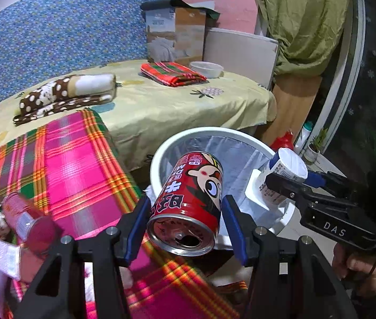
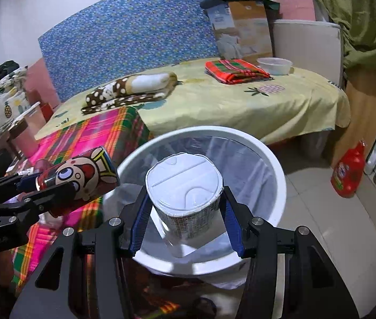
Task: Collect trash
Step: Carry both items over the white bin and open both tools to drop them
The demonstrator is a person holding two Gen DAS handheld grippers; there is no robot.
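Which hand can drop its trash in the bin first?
Probably the right: its hand-held gripper holds the white cup over the bin. The left's red can sits nearer the rim.

We see a glossy printed metal can [image 1: 188, 202], its bare silvery end shining. Just right of that can, the white cup [image 2: 185, 199] looks like matt plastic under a smooth foil lid. Beyond the can, the bin [image 1: 161, 154] has a smooth white plastic rim and a thin, shiny film liner. Left of the can lies woven pink plaid cloth [image 1: 68, 164], soft and matt.
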